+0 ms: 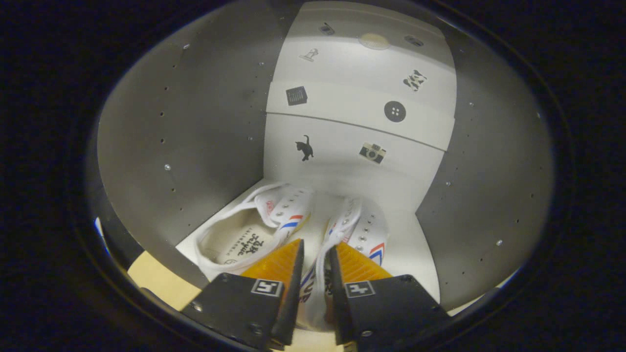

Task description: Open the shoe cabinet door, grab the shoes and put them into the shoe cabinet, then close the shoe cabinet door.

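Note:
A pair of white sneakers with red and blue stripes lies inside the shoe cabinet (pixel 195 122), toes toward the back panel. The left shoe (pixel 244 239) shows its open insole; the right shoe (pixel 367 230) lies close beside it. My gripper (pixel 315 249) reaches in over the heels, its fingers nearly together and pinching the two shoes' inner side walls between them. The soles look set on the white cabinet floor (pixel 415 254), though I cannot tell whether they bear on it. The cabinet door is out of sight behind me.
Grey side walls with rows of small holes close in on the left and the right (pixel 489 171). The white back panel (pixel 352 127) carries small stickers. A strip of beige surface (pixel 156 278) lies outside the cabinet's front edge.

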Tool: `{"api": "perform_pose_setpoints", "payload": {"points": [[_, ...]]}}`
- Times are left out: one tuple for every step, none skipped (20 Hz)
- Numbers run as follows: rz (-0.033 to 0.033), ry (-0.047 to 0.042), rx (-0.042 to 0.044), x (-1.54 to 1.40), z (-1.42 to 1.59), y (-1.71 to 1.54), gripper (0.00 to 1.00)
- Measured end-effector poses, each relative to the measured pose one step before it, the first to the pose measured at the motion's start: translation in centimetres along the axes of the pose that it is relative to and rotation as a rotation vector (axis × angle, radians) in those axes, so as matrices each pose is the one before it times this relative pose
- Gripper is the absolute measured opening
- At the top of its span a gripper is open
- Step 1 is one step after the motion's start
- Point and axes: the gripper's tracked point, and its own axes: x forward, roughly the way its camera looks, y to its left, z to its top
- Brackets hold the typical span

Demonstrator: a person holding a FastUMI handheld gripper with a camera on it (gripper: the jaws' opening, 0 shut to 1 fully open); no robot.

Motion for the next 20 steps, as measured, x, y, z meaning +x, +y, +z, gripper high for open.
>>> {"api": "perform_pose_setpoints", "payload": {"points": [[-0.04548,-0.03069,-0.02522,-0.525,0.749,-0.737,0.36],[-0.03000,-0.04027,-0.01516,-0.550,0.863,-0.408,0.44],[-0.00659,-0.02819,0.00598,-0.633,0.946,0.166,0.58],[-0.00281,-0.01238,0.00617,-0.780,0.173,0.012,0.72],[0.00934,-0.00588,0.00580,-0.282,-0.296,0.454,0.86],[0.00298,0.00077,0.00918,-0.776,0.506,0.071,1.00],[0.00076,-0.00060,0.01642,-0.323,0.009,0.055,1.00],[0.00027,-0.00425,0.01545,-0.409,0.044,0.115,1.00],[-0.00267,-0.00727,0.01328,-0.456,0.166,0.008,1.00],[-0.00033,-0.00450,0.00870,-0.575,0.042,0.031,1.00],[-0.00190,-0.00080,0.00098,-0.589,0.072,0.039,1.00],[-0.00377,-0.00695,0.00084,-0.620,0.174,0.013,1.00],[-0.00357,-0.00757,0.00280,-0.735,0.224,0.031,1.00],[0.00189,-0.00703,0.00242,-0.760,0.179,0.238,1.00],[0.00299,-0.00777,0.00127,-0.883,0.147,0.237,1.00],[0.00231,-0.00842,-0.00301,-1.006,0.166,0.300,1.00],[0.00204,-0.00809,-0.00243,-0.978,0.085,0.291,1.00],[0.00637,-0.00945,-0.00001,-0.990,0.043,0.468,1.00],[0.00737,-0.00314,0.00019,-1.056,-0.123,0.510,1.00],[0.00671,0.00424,-0.00684,-1.203,-0.329,0.513,1.00]]}}
